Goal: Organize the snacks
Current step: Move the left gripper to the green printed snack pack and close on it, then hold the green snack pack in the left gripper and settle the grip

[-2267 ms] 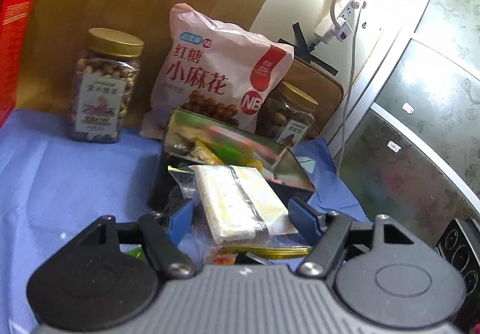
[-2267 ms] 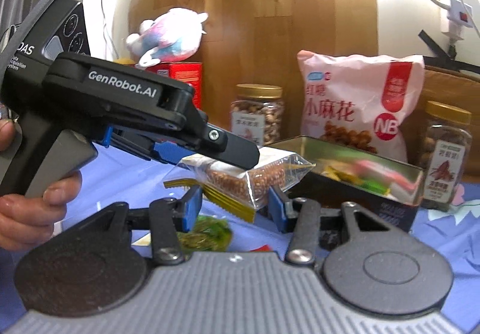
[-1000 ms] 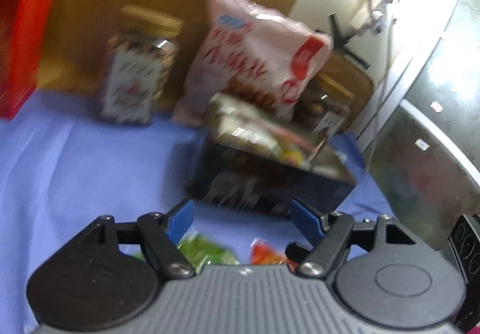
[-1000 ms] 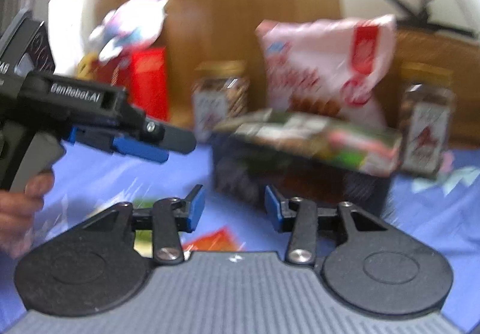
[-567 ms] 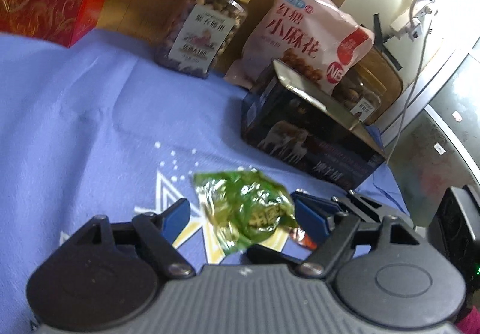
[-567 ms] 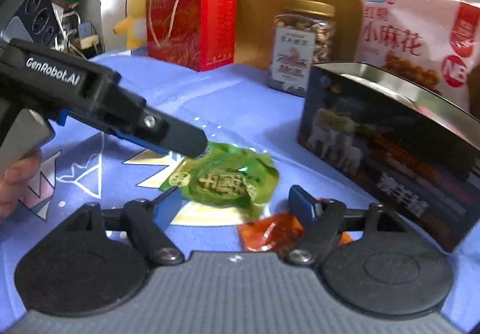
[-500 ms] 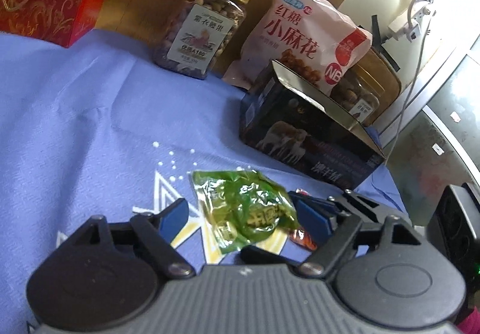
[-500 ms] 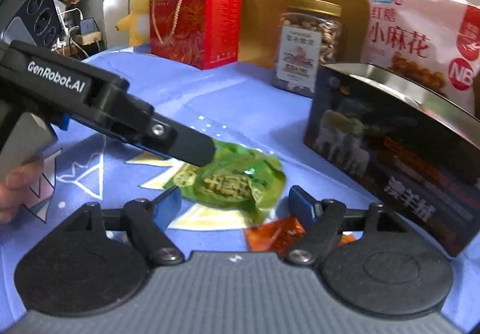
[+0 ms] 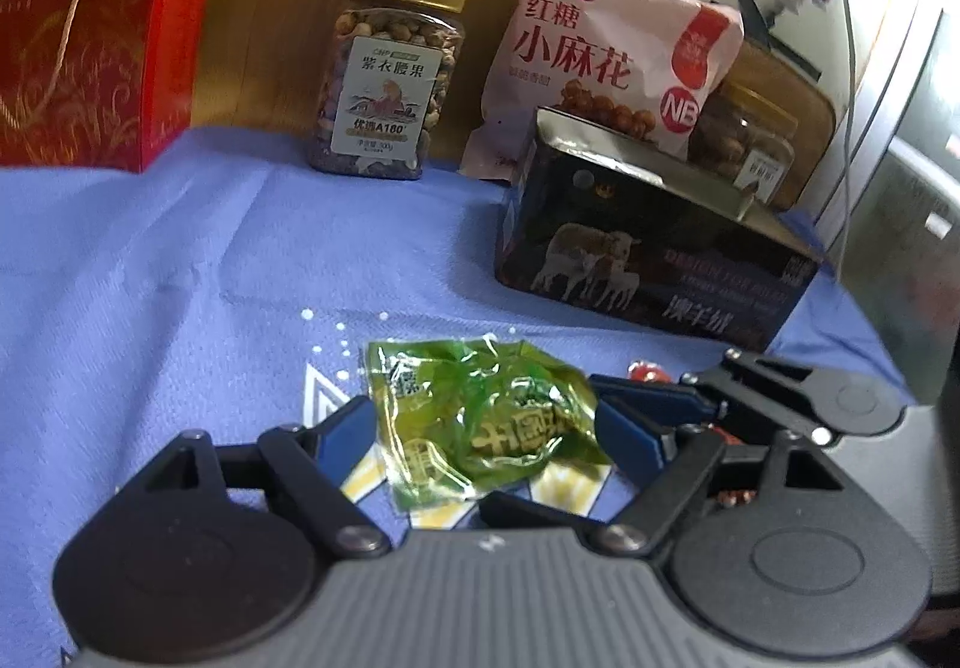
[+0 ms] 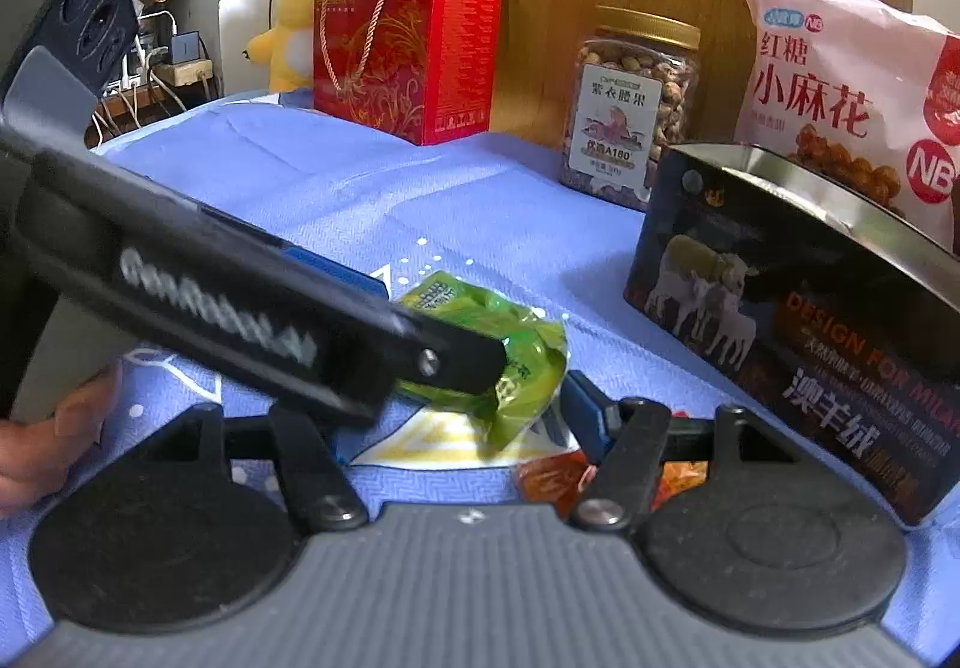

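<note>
Green snack packet (image 9: 486, 428) lies flat on the bench between our left gripper (image 9: 489, 437) jaws, which stand wide. We should lower them astride it and close gently, steering clear of our right gripper (image 10: 456, 416), whose jaws have just been narrowing over the orange packet (image 10: 549, 479) alongside.

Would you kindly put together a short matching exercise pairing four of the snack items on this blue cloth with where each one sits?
Things:
1. green packet
2. orange packet
3. dark tin
4. nut jar with gold lid

Places:
A. at the back, between the red gift box and the pink bag
B. between the left gripper fingers
C. in front of the pink bag
D. by the right gripper, near the tin's front

Pairs: 1-B, 2-D, 3-C, 4-A
</note>
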A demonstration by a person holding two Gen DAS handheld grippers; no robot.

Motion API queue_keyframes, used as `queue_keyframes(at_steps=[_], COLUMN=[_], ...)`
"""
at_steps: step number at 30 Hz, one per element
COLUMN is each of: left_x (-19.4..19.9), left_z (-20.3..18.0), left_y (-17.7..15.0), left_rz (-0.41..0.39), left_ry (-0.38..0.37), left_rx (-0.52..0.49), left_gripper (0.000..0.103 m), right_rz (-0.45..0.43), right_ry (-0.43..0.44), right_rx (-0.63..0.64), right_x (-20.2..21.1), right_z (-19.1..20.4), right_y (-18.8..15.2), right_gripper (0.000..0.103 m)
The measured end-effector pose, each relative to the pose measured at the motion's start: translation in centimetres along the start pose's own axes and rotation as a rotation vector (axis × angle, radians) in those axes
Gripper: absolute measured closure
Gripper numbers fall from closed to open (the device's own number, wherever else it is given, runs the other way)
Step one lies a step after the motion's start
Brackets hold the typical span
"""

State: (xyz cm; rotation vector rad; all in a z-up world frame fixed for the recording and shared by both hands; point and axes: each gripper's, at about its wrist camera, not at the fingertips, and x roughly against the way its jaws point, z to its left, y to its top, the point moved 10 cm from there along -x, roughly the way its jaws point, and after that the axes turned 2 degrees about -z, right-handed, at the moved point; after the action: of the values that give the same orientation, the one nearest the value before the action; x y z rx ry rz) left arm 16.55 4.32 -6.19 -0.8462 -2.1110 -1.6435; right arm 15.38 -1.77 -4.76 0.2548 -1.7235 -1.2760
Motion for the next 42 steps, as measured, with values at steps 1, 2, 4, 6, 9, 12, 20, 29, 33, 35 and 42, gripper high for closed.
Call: queue_keyframes(at_steps=[1,2,4,6,9,12,20,29,33,35,42], left_x=[0.0,0.0,0.0,0.0,0.0,0.0,0.0,0.0,0.0,0.0,0.0], left_z=[-0.1,-0.1,-0.1,-0.1,-0.1,-0.1,-0.2,-0.2,-0.2,-0.2,0.1], left_y=[-0.1,-0.1,-0.1,-0.1,-0.1,-0.2,-0.2,-0.3,-0.2,-0.2,-0.1], left_rz=[-0.001,-0.001,-0.002,-0.003,-0.005,-0.008,-0.010,-0.012,-0.012,-0.013,-0.015], left_ry=[0.007,0.011,0.010,0.010,0.015,0.018,0.012,0.010,0.012,0.012,0.020], left_rx=[-0.008,-0.013,-0.013,-0.013,-0.023,-0.029,-0.028,-0.028,-0.032,-0.031,-0.021], left_gripper=[0.020,0.020,0.020,0.020,0.020,0.020,0.019,0.018,0.018,0.016,0.009], right_rz=[0.001,0.002,0.005,0.006,0.006,0.007,0.008,0.010,0.000,-0.006,-0.019], right_ry=[0.001,0.003,0.006,0.007,0.006,0.006,0.006,0.010,-0.003,-0.009,-0.033], right_rx=[-0.003,-0.007,-0.014,-0.018,-0.016,-0.016,-0.020,-0.025,0.008,0.030,0.082], right_x=[0.0,-0.1,-0.1,-0.1,-0.1,-0.1,-0.1,-0.1,0.1,0.2,0.6], right_z=[0.0,-0.1,-0.2,-0.2,-0.2,-0.2,-0.2,-0.3,0.0,0.2,1.2], right_y=[0.0,0.0,0.0,0.0,0.0,0.0,0.0,0.0,0.0,0.1,0.1], right_gripper=[0.034,0.034,0.034,0.034,0.034,0.034,0.033,0.034,0.036,0.038,0.052])
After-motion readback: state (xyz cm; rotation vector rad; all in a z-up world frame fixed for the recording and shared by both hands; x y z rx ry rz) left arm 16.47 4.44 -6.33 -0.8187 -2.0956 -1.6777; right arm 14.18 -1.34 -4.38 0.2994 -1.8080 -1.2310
